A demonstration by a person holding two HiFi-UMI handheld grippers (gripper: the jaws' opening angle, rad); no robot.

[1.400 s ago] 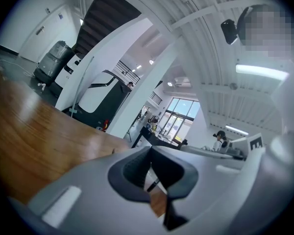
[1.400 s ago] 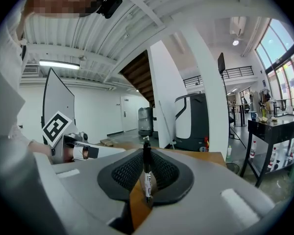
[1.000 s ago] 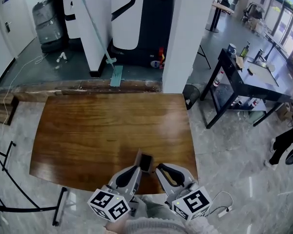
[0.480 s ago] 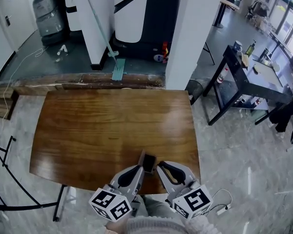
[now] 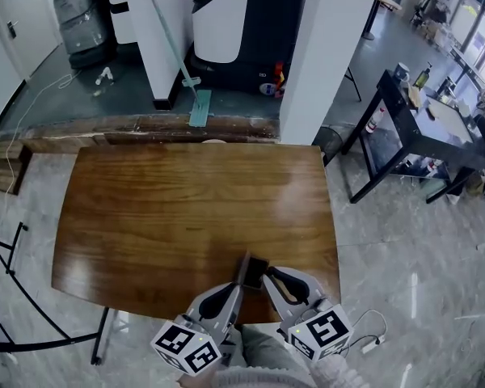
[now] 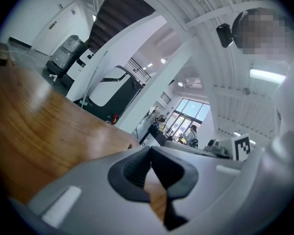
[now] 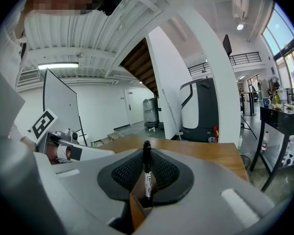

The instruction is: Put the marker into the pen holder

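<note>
Right tool pinches the thin black marker, upright inside the pen holder that the left tool grips.

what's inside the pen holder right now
The marker stands upright in the pen holder, its lower end inside, gripped by the right hand-held gripper. The holder's depths are hidden by its wall and the jaws.

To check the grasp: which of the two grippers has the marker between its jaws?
The right gripper: a black marker stands upright between its jaws. The left gripper holds no marker.
</note>
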